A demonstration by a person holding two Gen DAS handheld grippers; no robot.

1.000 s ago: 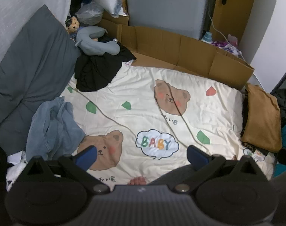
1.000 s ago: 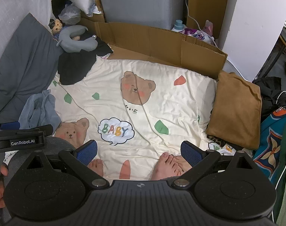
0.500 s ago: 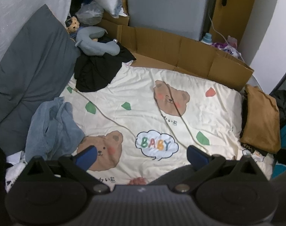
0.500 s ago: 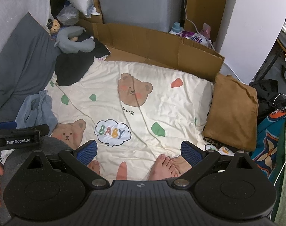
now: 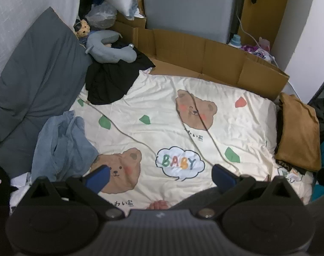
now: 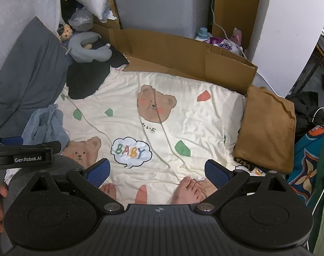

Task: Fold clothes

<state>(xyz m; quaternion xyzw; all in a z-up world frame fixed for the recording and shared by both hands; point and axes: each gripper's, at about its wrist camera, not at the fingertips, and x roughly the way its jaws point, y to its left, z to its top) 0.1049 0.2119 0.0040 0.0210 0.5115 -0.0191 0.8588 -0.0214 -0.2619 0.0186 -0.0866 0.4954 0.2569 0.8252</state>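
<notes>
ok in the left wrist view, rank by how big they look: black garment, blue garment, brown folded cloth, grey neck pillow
1. black garment, blue garment and brown folded cloth: look alike; fisheye leaves the order unsure
2. grey neck pillow: smallest

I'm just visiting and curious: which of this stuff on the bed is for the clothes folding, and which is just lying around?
For the job: blue garment, crumpled; black garment, crumpled; brown garment, already folded; both open grippers.

Lying about: neck pillow, small plush toy, cardboard, grey cushion, bear sheet.
</notes>
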